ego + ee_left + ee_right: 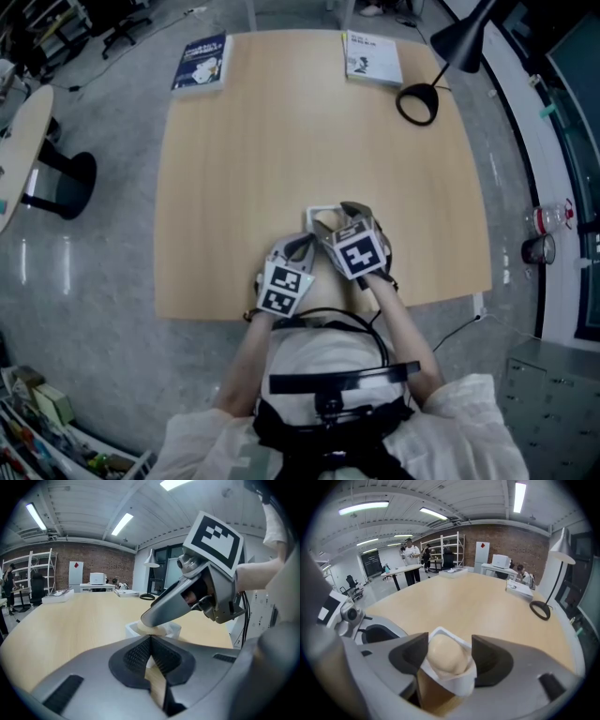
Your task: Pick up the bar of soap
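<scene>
At the near edge of the worktop (281,141), the bar of soap (446,656) lies in its white dish (457,686), between the wide-spread jaws of your right claw (449,645). Just to its left, your left claw (151,641) is pinched together, holding nothing.

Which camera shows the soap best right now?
The right gripper view: the soap lies in its white dish between the right gripper's open jaws, unobstructed. The left gripper view shows only a sliver under that gripper's jaw. In the head view that gripper mostly covers it.
</scene>
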A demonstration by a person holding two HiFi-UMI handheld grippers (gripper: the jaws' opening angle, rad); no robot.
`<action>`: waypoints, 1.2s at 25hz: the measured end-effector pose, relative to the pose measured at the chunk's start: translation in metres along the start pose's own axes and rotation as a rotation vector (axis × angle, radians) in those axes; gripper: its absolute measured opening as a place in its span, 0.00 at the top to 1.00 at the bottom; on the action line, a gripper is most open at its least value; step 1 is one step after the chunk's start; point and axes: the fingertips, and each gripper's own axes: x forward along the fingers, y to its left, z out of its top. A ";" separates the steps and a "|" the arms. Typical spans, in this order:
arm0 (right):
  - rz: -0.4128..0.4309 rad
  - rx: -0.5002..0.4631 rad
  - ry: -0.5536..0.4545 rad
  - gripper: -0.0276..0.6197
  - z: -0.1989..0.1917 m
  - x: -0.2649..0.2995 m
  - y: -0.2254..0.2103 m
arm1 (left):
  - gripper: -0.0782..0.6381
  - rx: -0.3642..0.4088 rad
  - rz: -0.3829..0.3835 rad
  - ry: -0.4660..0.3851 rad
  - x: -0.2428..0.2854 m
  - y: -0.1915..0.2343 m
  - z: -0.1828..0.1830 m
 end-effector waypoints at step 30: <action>-0.002 0.173 -0.114 0.53 -0.008 -0.039 -0.058 | 0.87 0.338 -0.002 0.054 0.038 -0.007 0.040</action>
